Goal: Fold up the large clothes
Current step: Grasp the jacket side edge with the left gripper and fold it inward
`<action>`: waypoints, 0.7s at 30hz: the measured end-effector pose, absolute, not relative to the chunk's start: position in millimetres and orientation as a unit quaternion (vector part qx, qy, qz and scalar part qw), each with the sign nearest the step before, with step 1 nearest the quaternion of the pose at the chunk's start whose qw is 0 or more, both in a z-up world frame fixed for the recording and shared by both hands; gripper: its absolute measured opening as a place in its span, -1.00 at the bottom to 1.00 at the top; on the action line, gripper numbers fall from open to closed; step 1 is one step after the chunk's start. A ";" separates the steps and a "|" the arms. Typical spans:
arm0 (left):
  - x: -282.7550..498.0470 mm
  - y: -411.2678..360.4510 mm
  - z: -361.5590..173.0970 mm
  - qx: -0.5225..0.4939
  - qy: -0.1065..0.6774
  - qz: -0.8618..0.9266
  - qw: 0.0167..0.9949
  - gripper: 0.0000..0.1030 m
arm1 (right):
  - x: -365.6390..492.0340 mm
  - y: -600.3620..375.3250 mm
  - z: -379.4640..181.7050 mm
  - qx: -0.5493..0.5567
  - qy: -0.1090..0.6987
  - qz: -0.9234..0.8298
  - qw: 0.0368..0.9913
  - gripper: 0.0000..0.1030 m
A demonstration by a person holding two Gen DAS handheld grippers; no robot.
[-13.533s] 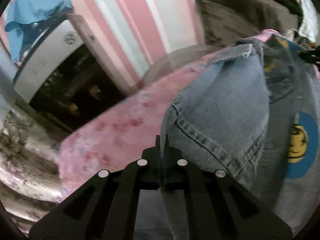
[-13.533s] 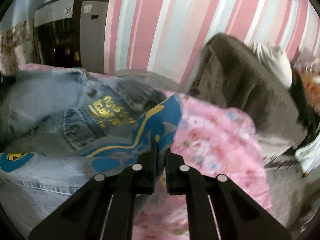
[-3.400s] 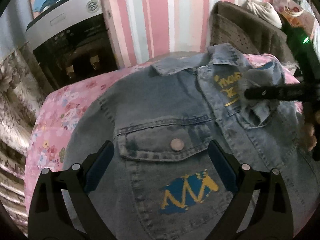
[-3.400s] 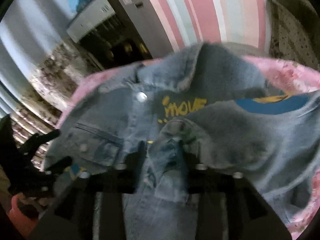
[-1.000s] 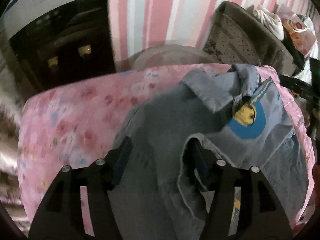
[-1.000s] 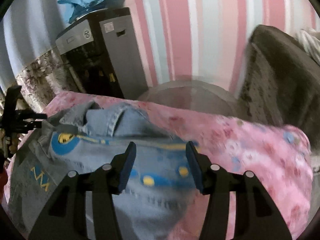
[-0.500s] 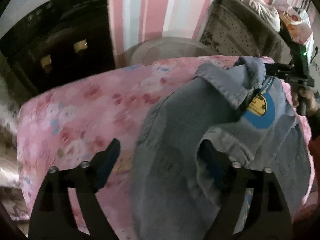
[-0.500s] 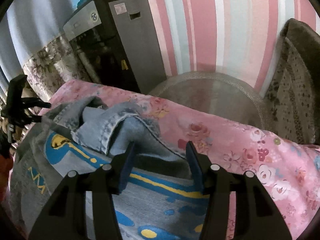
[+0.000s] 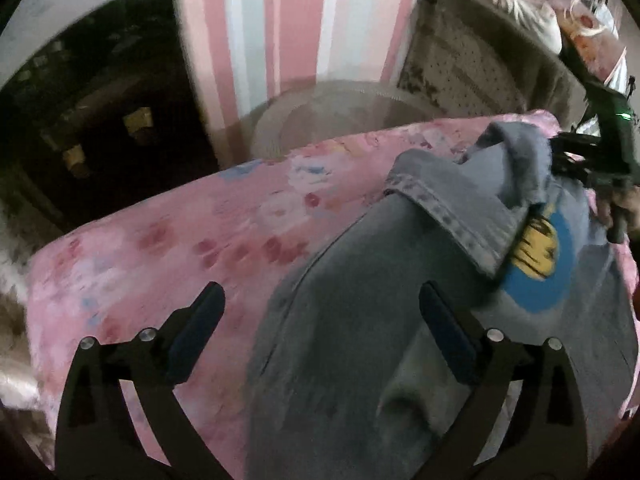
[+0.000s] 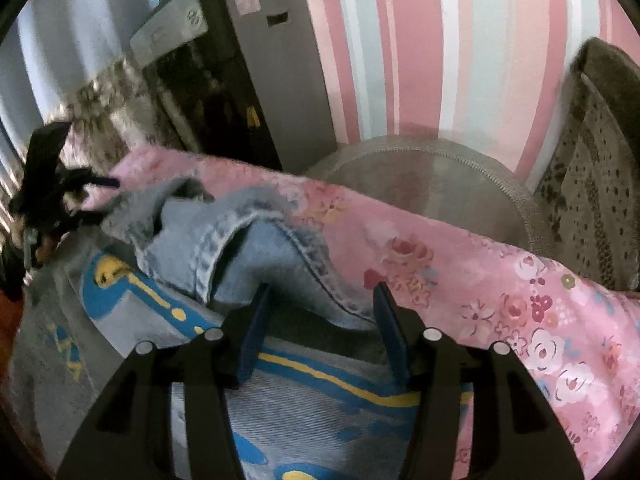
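From the left wrist view, the left tool (image 9: 320, 320) hangs wide apart with nothing between its pads, right over the near part of the denim jacket (image 9: 360, 360). The jacket lies in a heap on the pink floral cover (image 9: 180, 248) of what I take to be the tabletop (could be a bed, honestly hard to say), bunched toward the right side. A thick stitched hem or cuff (image 9: 452, 216) is flopped over a blue and yellow patch (image 9: 540, 264). Far right, the right tool (image 9: 576, 160) shows up dark and blurry next to a raised bit of denim; can't tell from here if it's touching.

Over on the right wrist view, the right tool (image 10: 320, 320) is parted about halfway and empty, its tips framing a turned-over flap of denim (image 10: 280, 272) without pinching it. Blue and yellow print (image 10: 320, 376) runs under the tool. The left tool (image 10: 80, 196) sits at the far left, beside the crumpled collar end (image 10: 144, 208).

My read on handling: denim like this is heavy and fairly stiff, so it won't slide around, but it holds creases and doubled layers fight back. Seams and hems are the thick, grippy spots, so I'd pinch there, at a shoulder seam or the bottom hem corners, one tool each. The printed patches probably bend less willingly, so folding across them may spring open.
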State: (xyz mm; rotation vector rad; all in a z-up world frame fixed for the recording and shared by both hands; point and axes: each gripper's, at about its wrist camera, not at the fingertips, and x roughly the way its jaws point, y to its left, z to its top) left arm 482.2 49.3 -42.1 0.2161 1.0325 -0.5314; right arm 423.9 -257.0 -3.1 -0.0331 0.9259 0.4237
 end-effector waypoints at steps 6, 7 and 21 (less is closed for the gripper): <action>487.1 10.1 -65.3 0.137 0.493 -0.269 0.816 -0.65 | 418.7 -235.8 -11.7 -0.072 0.441 0.196 0.873 -0.88; 485.0 10.9 -63.0 0.134 0.486 -0.267 0.821 -0.84 | 415.2 -231.7 -12.1 -0.087 0.433 0.189 0.877 -0.89; 424.6 15.5 -13.6 0.161 0.287 -0.180 0.927 -0.73 | 361.5 -230.4 43.9 -0.189 0.275 0.057 0.941 -0.94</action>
